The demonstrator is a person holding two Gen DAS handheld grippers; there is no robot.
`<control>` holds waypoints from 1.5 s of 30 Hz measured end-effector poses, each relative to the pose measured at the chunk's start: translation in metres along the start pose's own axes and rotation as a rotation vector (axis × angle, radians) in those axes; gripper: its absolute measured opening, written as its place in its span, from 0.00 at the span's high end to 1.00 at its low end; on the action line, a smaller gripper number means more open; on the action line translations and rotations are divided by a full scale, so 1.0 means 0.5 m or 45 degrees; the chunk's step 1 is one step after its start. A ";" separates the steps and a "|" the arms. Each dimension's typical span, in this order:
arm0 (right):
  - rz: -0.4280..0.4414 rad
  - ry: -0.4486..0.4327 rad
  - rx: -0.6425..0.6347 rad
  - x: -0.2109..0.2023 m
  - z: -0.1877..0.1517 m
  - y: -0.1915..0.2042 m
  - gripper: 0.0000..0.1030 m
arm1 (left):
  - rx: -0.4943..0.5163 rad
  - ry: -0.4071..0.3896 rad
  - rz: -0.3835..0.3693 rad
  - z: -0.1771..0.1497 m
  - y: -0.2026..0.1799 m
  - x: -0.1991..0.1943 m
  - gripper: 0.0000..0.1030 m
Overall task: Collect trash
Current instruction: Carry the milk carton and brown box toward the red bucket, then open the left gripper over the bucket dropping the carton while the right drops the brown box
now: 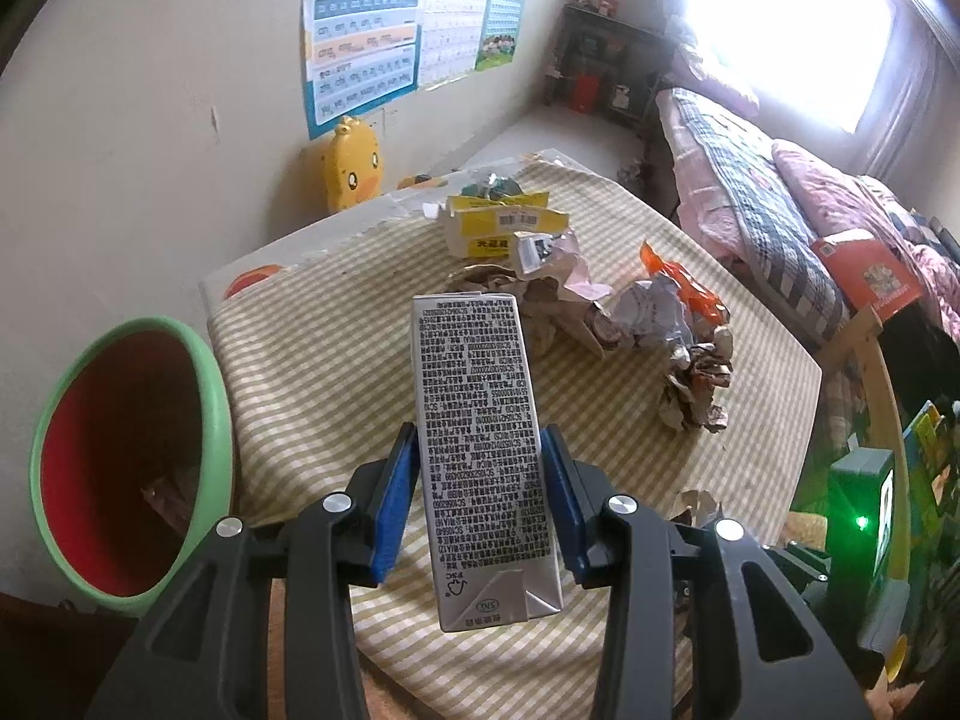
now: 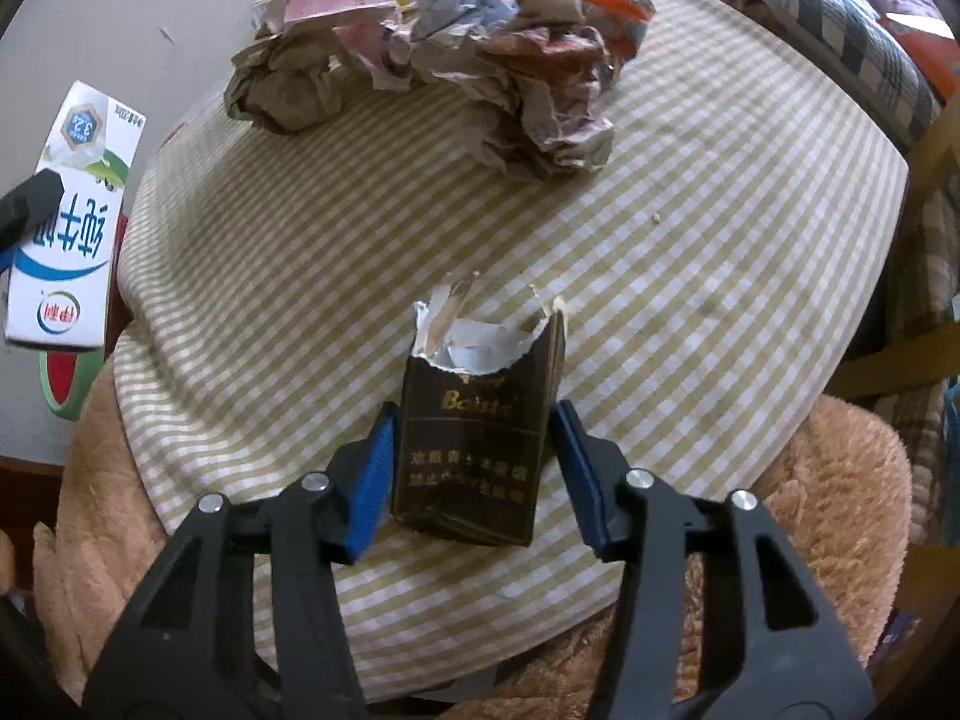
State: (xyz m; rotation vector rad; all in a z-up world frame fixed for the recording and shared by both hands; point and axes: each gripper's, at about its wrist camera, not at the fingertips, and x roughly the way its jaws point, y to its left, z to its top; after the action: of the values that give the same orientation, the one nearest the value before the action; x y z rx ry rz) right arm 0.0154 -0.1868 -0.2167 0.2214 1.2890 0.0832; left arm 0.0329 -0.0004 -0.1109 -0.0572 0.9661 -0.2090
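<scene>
My left gripper (image 1: 480, 450) is shut on a silver milk carton (image 1: 480, 420) and holds it above the striped table (image 1: 312, 372); the carton also shows at the left of the right wrist view (image 2: 66, 228). My right gripper (image 2: 474, 426) is shut on a torn dark brown cigarette pack (image 2: 474, 438) just over the tablecloth (image 2: 690, 276). Crumpled paper (image 1: 654, 330) and a yellow box (image 1: 498, 225) lie farther back on the table. The crumpled pile (image 2: 432, 60) is at the top of the right wrist view.
A green bin with a red inside (image 1: 132, 456) stands left of the table, with some scraps in it. A bed (image 1: 798, 210) is at the right, a yellow duck toy (image 1: 354, 165) by the wall. A brown plush surface (image 2: 840, 480) lies under the table edge.
</scene>
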 end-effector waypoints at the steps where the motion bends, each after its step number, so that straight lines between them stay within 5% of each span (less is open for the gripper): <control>1: 0.006 -0.008 -0.005 0.001 -0.003 0.011 0.54 | -0.002 -0.004 0.001 0.000 0.003 -0.002 0.63; 15: 0.123 -0.379 -0.095 -0.198 0.070 0.101 0.54 | -0.012 -0.138 0.097 0.017 0.054 -0.066 0.63; 24: 0.165 -0.500 -0.148 -0.267 0.082 0.122 0.54 | -0.038 -0.211 0.150 0.026 0.097 -0.106 0.65; 34: 0.177 -0.498 -0.189 -0.273 0.095 0.168 0.54 | -0.077 -0.229 0.144 0.024 0.131 -0.122 0.69; 45: 0.190 -0.405 -0.148 -0.229 0.086 0.153 0.54 | -0.239 -0.076 0.213 -0.008 0.241 -0.065 0.68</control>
State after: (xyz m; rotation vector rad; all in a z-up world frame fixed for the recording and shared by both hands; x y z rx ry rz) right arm 0.0296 -0.1385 -0.0813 0.2212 0.9469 0.2406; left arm 0.0298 0.1243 -0.1040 -0.1534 0.9237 0.0379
